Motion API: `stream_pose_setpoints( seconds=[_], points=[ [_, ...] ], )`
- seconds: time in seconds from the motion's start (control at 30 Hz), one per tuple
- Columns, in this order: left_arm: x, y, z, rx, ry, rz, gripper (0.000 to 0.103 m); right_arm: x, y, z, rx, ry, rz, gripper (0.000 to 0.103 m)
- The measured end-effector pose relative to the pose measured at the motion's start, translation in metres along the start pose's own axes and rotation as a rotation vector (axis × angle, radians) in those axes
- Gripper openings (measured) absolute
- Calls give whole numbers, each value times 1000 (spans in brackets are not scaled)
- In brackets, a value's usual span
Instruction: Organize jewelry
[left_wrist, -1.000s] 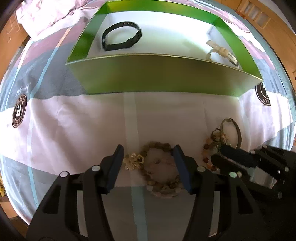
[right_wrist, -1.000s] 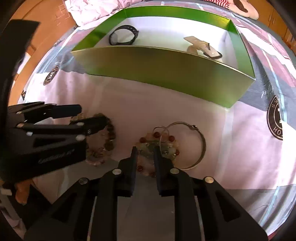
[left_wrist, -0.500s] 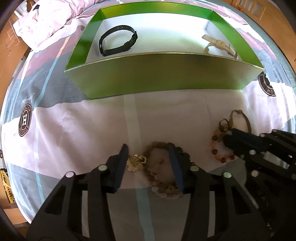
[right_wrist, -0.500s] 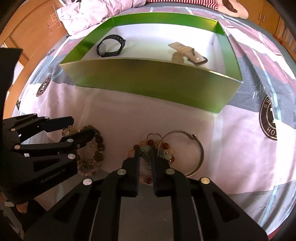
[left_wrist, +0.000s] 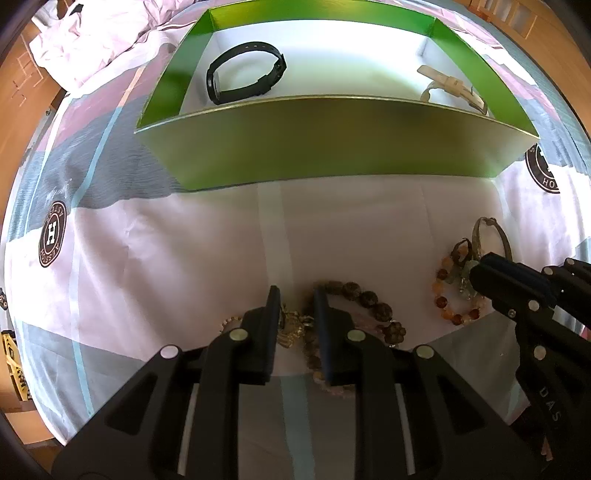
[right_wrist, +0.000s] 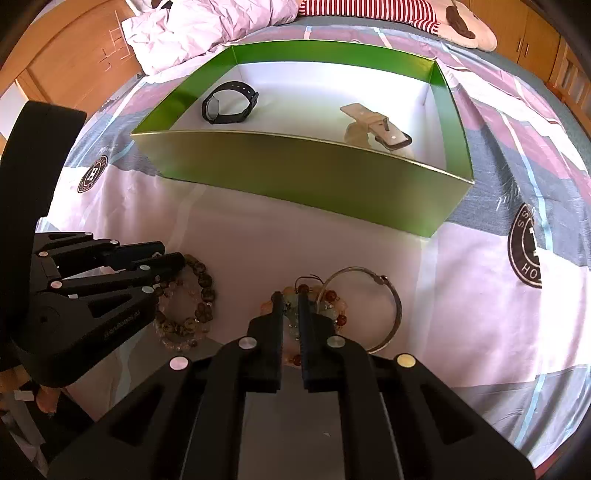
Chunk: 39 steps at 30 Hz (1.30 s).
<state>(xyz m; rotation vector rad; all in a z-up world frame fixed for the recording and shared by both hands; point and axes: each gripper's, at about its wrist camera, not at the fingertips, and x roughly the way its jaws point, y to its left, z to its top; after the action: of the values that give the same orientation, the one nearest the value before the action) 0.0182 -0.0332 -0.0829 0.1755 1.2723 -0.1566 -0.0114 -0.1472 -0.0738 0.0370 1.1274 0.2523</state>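
The left claw (left_wrist: 295, 308) is down on the bed sheet (left_wrist: 184, 258), its 2 fingers drawn close on the gold charm (left_wrist: 293, 326) of the brown bead bracelet (left_wrist: 369, 302); the beads curve off to its right and back under the right finger. The right claw (right_wrist: 291, 310) is nearly closed, pinching the pale green and amber bead bracelet (right_wrist: 332, 306) that lies on the sheet. Touching that bracelet on the claw's right side is a metal bangle (right_wrist: 388, 295). The left claw's bracelet shows in the right wrist view too, to the left of the right claw. Ahead of both claws, well apart from them, stands the green box (right_wrist: 295, 173) with a white floor. Inside it a black watch (right_wrist: 229, 105) lies toward the left and a beige watch (right_wrist: 376, 125) toward the right, apart from each other
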Motion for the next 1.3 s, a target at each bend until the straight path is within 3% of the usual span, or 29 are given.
stream_pose_setpoints(
  seconds=[0.5, 0.73, 0.97, 1.07, 1.17, 1.3],
  points=[
    [-4, 33, 6, -83, -10, 37, 14, -4, 1, 0, 8, -13, 2, 6],
    [-15, 35, 1, -74, -12, -48, 15, -6, -15, 5, 78, 20, 46, 6],
    [-15, 33, -16, -51, 50, -154, 18, -3, -26, -4, 107, 141, 137, 6],
    [-5, 36, -20, -53, 75, -151, 18, 6, -32, -10, 133, 190, 138, 6],
    [2, 43, -18, -100, 85, -160, 30, 14, -38, -12, 189, 222, 155, 14],
    [10, 47, -12, -135, 98, -161, 32, 21, -42, -9, 249, 224, 178, 16]
  ],
)
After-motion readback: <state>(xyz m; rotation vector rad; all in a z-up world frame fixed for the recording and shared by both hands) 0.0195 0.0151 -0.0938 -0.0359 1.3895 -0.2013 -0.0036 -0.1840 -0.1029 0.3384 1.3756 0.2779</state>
